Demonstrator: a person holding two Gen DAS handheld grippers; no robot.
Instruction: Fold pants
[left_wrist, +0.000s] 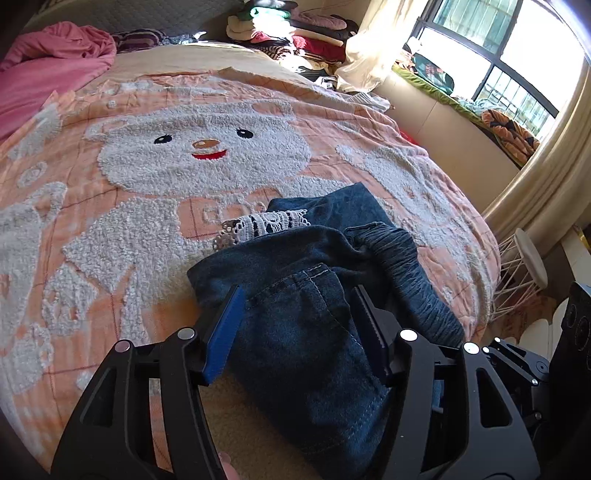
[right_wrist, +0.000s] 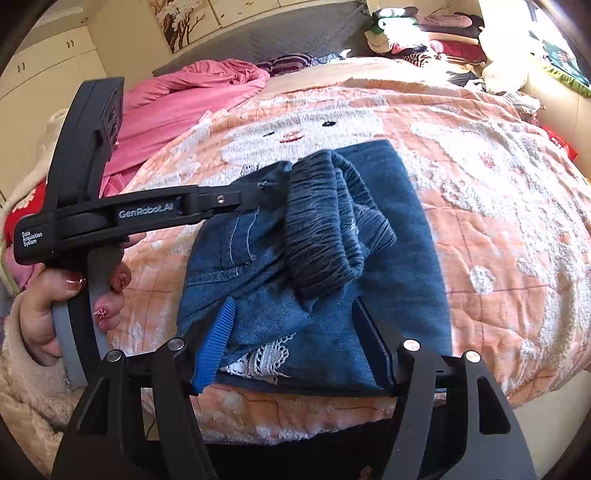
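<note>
2 handheld grippers work over folded denim pants (right_wrist: 399, 266) lying on a peach bear-print bedspread (left_wrist: 110, 229). Left gripper (left_wrist: 295, 321) straddles the fabric, jaws apart, apparently not pinching it; right gripper (right_wrist: 295, 332) likewise spread over the lace-trimmed edge (right_wrist: 266, 354).

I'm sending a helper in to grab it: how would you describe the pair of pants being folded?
On the bed's peach bedspread with a big white bear face, look below the bear's chin. The pants are the dark blue denim bundle there, with a gathered elastic waistband and white lace trim; everything nearby is pink or peach.
</note>
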